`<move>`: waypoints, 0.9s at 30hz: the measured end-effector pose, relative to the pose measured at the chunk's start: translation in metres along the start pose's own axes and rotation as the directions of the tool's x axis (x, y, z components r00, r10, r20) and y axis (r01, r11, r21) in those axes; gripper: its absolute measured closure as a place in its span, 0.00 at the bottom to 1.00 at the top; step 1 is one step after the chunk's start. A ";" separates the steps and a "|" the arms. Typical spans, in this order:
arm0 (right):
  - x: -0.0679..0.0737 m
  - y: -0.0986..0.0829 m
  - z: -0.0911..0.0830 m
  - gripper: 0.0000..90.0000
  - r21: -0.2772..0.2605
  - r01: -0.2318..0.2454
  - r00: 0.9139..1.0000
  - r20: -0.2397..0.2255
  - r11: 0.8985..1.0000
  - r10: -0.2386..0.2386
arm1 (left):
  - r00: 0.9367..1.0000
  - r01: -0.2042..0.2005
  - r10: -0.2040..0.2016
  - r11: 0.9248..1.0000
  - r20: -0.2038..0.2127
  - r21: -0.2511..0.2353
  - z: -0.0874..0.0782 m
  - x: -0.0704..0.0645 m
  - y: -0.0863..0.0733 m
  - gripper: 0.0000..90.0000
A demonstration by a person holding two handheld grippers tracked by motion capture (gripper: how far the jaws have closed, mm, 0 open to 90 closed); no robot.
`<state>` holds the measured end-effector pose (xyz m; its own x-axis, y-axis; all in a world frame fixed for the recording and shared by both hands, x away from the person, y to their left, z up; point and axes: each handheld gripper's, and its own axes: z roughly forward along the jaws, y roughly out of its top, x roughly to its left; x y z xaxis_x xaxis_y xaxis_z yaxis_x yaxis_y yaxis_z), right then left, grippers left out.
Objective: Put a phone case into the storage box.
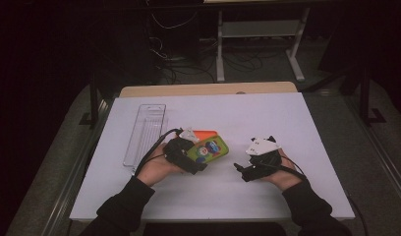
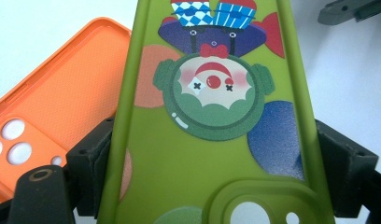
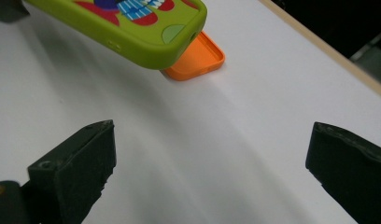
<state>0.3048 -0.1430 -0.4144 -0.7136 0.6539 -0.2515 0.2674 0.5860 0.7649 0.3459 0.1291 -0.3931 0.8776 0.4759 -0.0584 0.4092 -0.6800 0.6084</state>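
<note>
High view, container: a clear plastic tray (image 1: pixel 145 133) lies on the left part of the white table (image 1: pixel 287 118), long side running near to far. I see nothing in it.
High view, green case: the green phone case (image 1: pixel 210 149) with a clown drawing is near the table's middle, right of the tray and apart from it.
High view, orange case: an orange phone case (image 1: pixel 207 133) peeks out from behind the far edge of the green one.
High view, left hand: the left hand (image 1: pixel 157 168) comes from the near edge, forearm angled to the right, and the left gripper (image 1: pixel 196 158) points right and far, onto the green case.
High view, right hand: the right hand (image 1: pixel 281 173) rests on the table at the right, and the right gripper (image 1: pixel 241 169) points left toward the green case, apart from it.

Left gripper view, grip: the two black jaws press on both long edges of the green phone case (image 2: pixel 202 154), so it is clamped near its camera opening.
Left gripper view, orange case: the orange phone case (image 2: pixel 58 102) lies hollow side up on the table, to the left and partly under the green one.

Right gripper view, jaws: they stand wide apart, with bare white table (image 3: pixel 198 154) between them and nothing held.
Right gripper view, cases: the green phone case (image 3: pixel 146 28) is lifted at the far left, over the orange phone case (image 3: pixel 202 58), which lies flat.
</note>
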 end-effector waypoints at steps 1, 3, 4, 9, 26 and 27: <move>0.002 0.000 0.000 0.01 0.006 0.026 1.000 0.015 1.000 -0.026 | 1.000 -0.002 0.002 1.000 0.000 0.004 0.000 0.000 0.000 0.17; 0.004 0.000 0.001 0.01 0.014 0.066 0.997 0.034 0.998 -0.067 | 1.000 -0.003 0.003 1.000 0.000 0.004 0.000 0.000 0.000 0.17; 0.005 0.000 0.001 0.01 0.016 0.086 0.995 0.046 0.996 -0.087 | 1.000 -0.003 0.003 1.000 0.001 0.003 0.000 0.000 0.000 0.17; 0.008 0.001 0.001 0.01 0.015 0.151 0.984 0.095 0.988 -0.152 | 1.000 -0.009 0.009 1.000 0.006 0.008 0.001 0.000 0.001 0.17; 0.023 0.002 0.003 0.01 0.058 0.406 0.881 0.240 0.912 -0.407 | 1.000 -0.018 0.018 1.000 0.004 0.006 0.000 0.000 0.001 0.17; 0.022 0.002 0.002 0.01 0.073 0.441 0.862 0.242 0.895 -0.445 | 1.000 -0.001 0.001 1.000 0.003 -0.009 0.001 -0.001 0.001 0.17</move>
<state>0.2908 -0.1265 -0.4198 -0.5772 0.4192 -0.7008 -0.0279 0.8476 0.5300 0.3459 0.1271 -0.3932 0.8790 0.4731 -0.0602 0.4058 -0.6755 0.6156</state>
